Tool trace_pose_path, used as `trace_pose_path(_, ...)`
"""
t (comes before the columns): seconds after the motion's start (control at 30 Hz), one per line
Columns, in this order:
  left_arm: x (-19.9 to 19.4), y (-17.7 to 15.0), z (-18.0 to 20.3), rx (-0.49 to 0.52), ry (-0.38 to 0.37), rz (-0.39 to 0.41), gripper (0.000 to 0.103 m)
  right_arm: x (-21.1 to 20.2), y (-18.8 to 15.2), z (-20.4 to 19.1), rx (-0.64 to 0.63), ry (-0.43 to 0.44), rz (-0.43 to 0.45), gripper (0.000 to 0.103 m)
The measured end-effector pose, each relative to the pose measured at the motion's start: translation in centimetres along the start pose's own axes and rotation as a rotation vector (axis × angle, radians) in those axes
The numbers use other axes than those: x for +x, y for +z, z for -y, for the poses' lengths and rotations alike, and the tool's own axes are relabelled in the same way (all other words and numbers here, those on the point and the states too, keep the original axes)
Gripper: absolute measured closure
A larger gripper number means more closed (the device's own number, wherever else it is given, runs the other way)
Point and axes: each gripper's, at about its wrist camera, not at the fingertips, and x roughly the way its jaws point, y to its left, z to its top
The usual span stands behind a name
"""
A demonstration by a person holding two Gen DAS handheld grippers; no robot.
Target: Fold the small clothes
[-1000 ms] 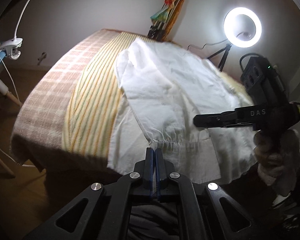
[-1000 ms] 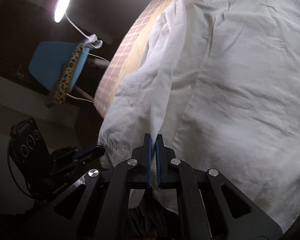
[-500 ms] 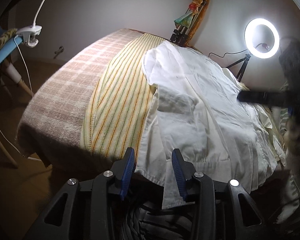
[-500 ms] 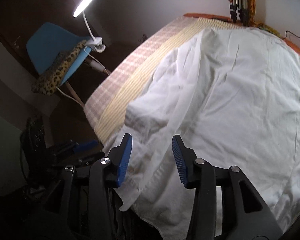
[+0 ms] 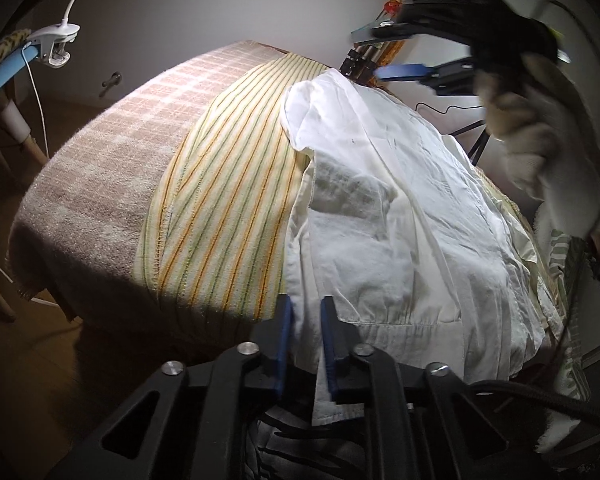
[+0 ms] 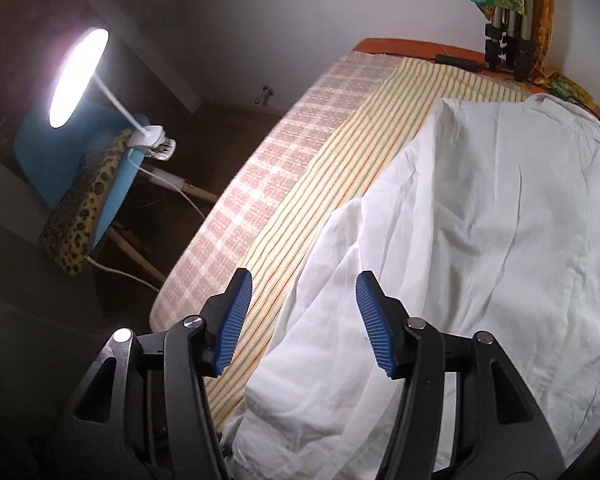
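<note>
A bed (image 5: pixel 100 208) carries a striped towel (image 5: pixel 228 208), and on that lies the white shirt (image 5: pixel 400 216), its hem drooping off the near edge. The left claw (image 5: pixel 304 344) is released but narrow, hem cloth between its blue pads, not pinched. The right claw (image 6: pixel 304 320) (raised above the shirt) gapes wide, holding nothing.

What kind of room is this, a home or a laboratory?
Probably a home bedroom: a bed under a checked blanket and striped towel, a blue chair with a clip-on lamp, and a white garment laid out.
</note>
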Motion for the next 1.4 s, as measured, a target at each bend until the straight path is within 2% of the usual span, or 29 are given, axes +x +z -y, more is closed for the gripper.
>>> trace_pose_path(0.03, -0.1, 0.0, 0.0, 0.001, -0.002, 0.002, 0.103, 1.2, 0.5, 0.1, 0.025, -0.018, -0.015, 0.046)
trace_pose_path(0.23, -0.8, 0.0, -0.2, -0.007, -0.037, 0.013, 0.103, 7.1, 2.3, 0.5, 0.107, -0.140, -0.079, 0.046)
trace_pose_path(0.43, -1.3, 0.1, -0.2, -0.002, -0.063, 0.017, 0.103, 10.4, 4.1, -0.5, 0.051, -0.305, -0.122, 0.046)
trace_pose_path(0.6, -1.8, -0.2, -0.5, -0.004, -0.059, 0.022, 0.103, 11.6, 4.8, -1.0, 0.021, -0.369, -0.151, 0.046)
trace_pose_path(0.63, -1.9, -0.3, -0.6, -0.005, -0.062, 0.022, 0.103, 11.8, 4.8, -1.1, 0.007, -0.383, -0.155, 0.048)
trace_pose_path(0.7, -2.1, -0.3, -0.6, -0.002, -0.068, 0.023, 0.103, 12.0, 4.8, -1.2, -0.018, -0.415, -0.155, 0.060)
trace_pose_path(0.77, -2.1, -0.3, -0.3, 0.004, -0.071, 0.024, 0.103, 11.6, 4.7, -0.8, -0.020, -0.438, -0.150, 0.078)
trace_pose_path(0.87, -2.4, -0.2, 0.1, 0.007, -0.084, 0.030, 0.103, 10.7, 4.9, 0.5, 0.011, -0.387, -0.140, 0.092)
trace_pose_path(1.0, -3.1, 0.0, 1.4, 0.025, -0.106, 0.044, 0.103, 8.8, 4.8, 2.0, 0.067, -0.268, -0.103, 0.094)
trace_pose_path(1.2, -3.9, 0.6, 4.1, 0.092, -0.125, 0.051, 0.103, 4.1, 3.9, 4.3, 0.144, -0.080, 0.008, 0.095)
trace_pose_path(1.4, -3.5, 0.8, 7.8, 0.188, -0.148, 0.039, 0.103, -0.4, 2.0, 7.3, 0.167, 0.001, 0.106, 0.095)
